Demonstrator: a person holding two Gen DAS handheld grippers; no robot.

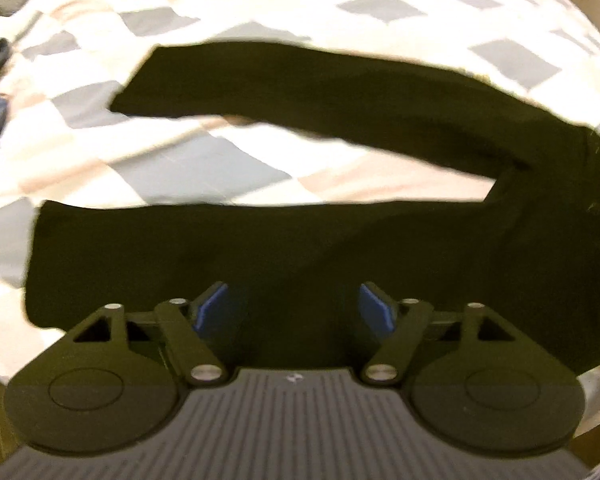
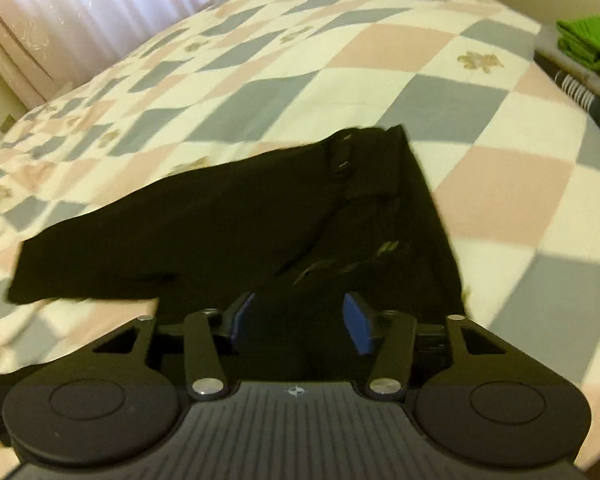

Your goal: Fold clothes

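a pair of black trousers (image 1: 340,96) lies spread on a bed under a checked quilt (image 1: 260,168), its two legs splayed apart in a sideways v, joined at the waist on the right. the left claw (image 1: 296,304) hovers over the nearer leg, blue pads apart, gripping nothing. the right claw (image 2: 300,316) hangs over the waist end, pads also apart. the cloth looks soft, light and limp; it would likely sag, so pinching hem and waistband edges seems wisest.
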